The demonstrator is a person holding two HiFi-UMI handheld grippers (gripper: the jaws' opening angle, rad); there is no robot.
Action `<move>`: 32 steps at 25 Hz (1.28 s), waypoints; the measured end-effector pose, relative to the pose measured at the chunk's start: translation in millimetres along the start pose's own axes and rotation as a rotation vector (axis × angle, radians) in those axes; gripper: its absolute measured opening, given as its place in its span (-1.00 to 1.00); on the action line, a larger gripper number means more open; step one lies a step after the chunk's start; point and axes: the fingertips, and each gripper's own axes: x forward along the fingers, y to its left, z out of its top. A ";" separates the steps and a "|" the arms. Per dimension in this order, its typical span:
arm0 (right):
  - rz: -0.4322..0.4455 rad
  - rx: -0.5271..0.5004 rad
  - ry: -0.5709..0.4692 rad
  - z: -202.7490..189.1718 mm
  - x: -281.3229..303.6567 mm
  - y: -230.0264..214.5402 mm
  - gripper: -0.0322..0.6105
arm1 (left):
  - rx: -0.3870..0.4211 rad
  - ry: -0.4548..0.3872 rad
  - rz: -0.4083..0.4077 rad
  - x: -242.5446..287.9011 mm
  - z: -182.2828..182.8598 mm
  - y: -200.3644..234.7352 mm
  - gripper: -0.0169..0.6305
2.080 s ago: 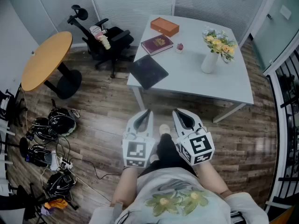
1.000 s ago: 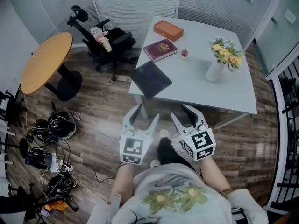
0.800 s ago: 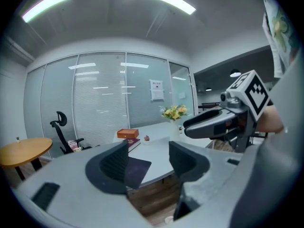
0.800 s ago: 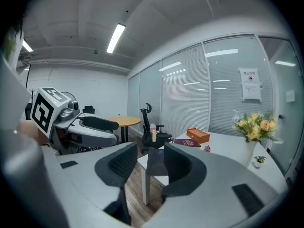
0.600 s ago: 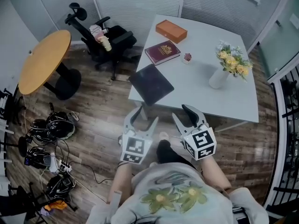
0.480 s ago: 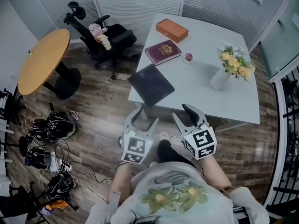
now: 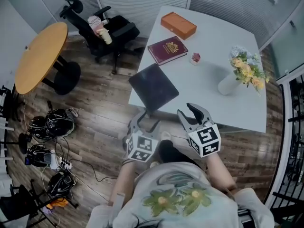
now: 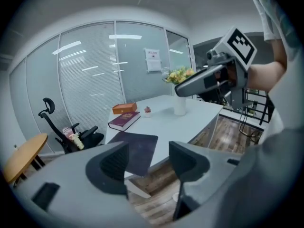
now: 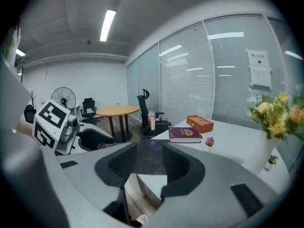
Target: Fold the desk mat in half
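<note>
So the main change from a couple of seconds back: both claws were pinched closed then, and now the left gripper (image 7: 144,122) and the right gripper (image 7: 188,111) both have their jaws spread wide with nothing between them, same as about a second ago. The person has also moved in closer, so the white table (image 7: 213,42) sits nearer in the head view and the gripper tips are now right by its near edge instead of out over the wood floor. The desk mat (image 7: 153,87) hasn't budged. It's dark, lying flat and unfolded at the table's near left corner, turned at an angle with one corner hanging past the edge, and neither gripper touches it. Each gripper view shows it through the jaw gap, but it's farther off on the tabletop. As for writing, not much is legible. The maroon book (image 7: 167,50) behind the mat has a gold emblem on its cover that I can't read, the orange box (image 7: 178,25) looks plain, and the paper notice (image 8: 153,61) on the glass wall has print too small to make out. The marker cubes only carry black and white square patterns. The vase of flowers (image 7: 237,77) stands toward the table's right side.
</note>
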 end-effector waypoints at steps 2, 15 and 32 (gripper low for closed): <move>0.007 -0.001 0.014 -2.0 8.4 -6.4 -0.38 | 0.011 0.041 0.000 13.6 -12.1 1.1 -0.18; 0.085 -0.016 0.120 -23.0 63.2 -37.4 -0.38 | 0.101 0.323 -0.005 89.0 -93.8 10.0 -0.18; 0.143 -0.029 0.212 -52.9 107.1 -69.8 -0.38 | 0.134 0.476 -0.013 135.9 -131.7 18.5 -0.46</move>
